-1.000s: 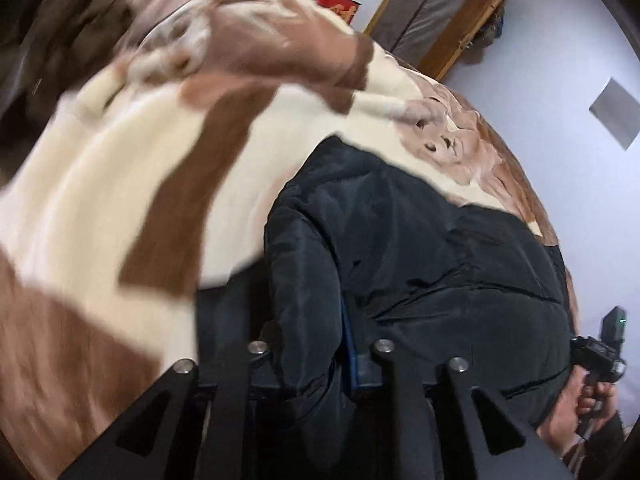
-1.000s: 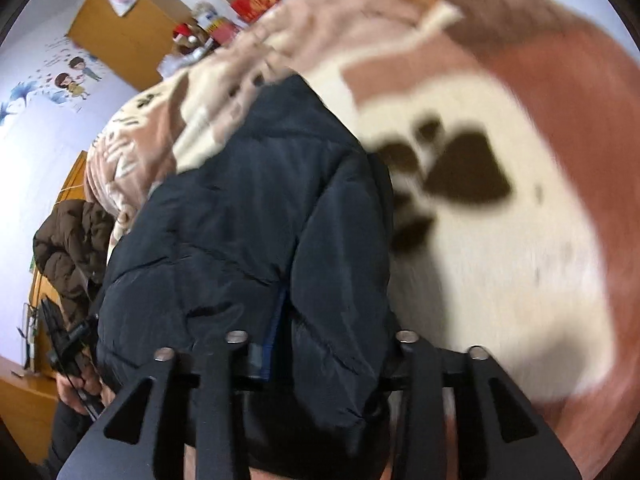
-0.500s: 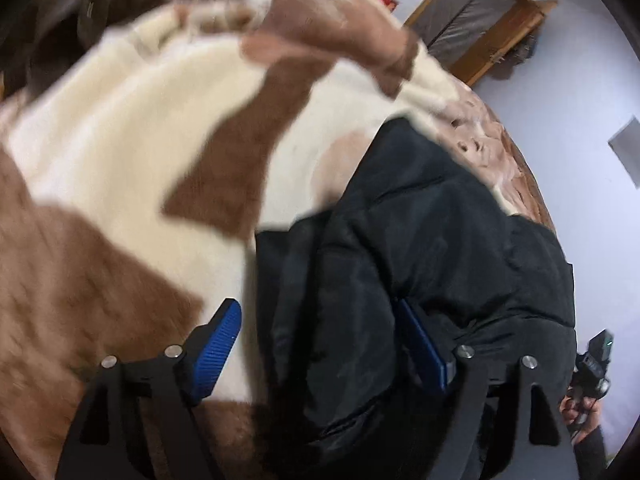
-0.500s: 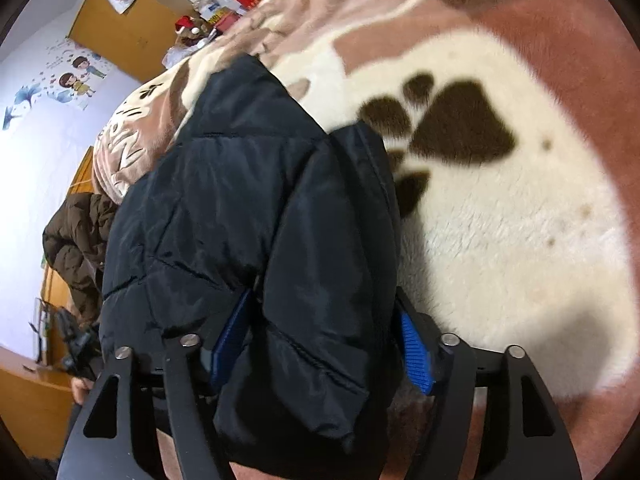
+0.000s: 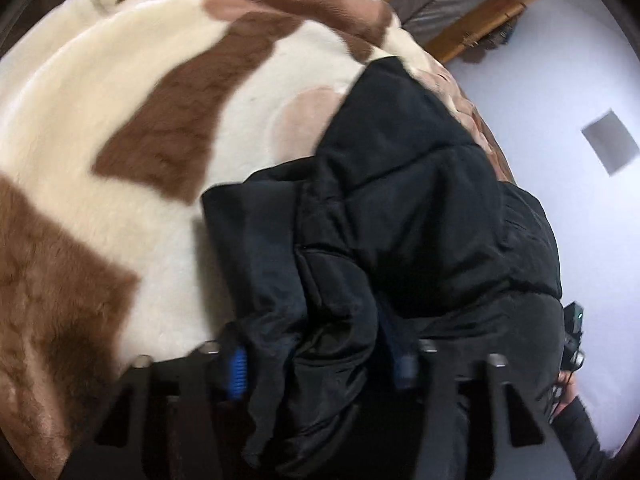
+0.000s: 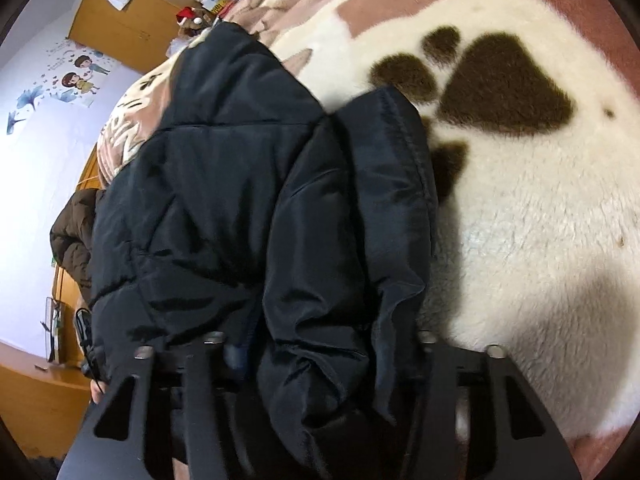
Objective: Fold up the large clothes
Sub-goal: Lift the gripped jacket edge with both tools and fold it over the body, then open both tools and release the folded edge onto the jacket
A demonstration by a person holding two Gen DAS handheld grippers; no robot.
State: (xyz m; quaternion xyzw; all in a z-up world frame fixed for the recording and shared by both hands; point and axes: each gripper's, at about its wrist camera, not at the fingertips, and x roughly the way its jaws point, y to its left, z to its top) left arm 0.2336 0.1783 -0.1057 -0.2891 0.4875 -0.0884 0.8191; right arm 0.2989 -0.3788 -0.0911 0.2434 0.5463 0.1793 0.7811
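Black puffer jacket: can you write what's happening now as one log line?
item: black puffer jacket | on: paw-print blanket | left tool: closing on jacket fold | right tool: closing on jacket fold

The left black metal tongs [image 5: 320, 364] are showing ribbed blue pads [image 5: 239, 374] and silver screws [image 5: 209, 347]; beside them, a black sleeve [image 5: 576, 424] is covering the person's wrist. The right black tongs [image 6: 320, 354] are looking alike.

Bunched folds of the black quilted puffer jacket [image 5: 400, 208] cover most of the left gripper [image 5: 320, 360], leaving only slivers of its blue ribbed finger pads [image 5: 239, 372] in sight. On the right gripper [image 6: 320, 354] the pads are buried in fabric, so their contact cannot be judged. The cream-and-brown plush blanket [image 5: 100, 120] smears with motion blur. A hand [image 5: 568, 390] at the left view's edge is cropped; what it grips is indistinct.
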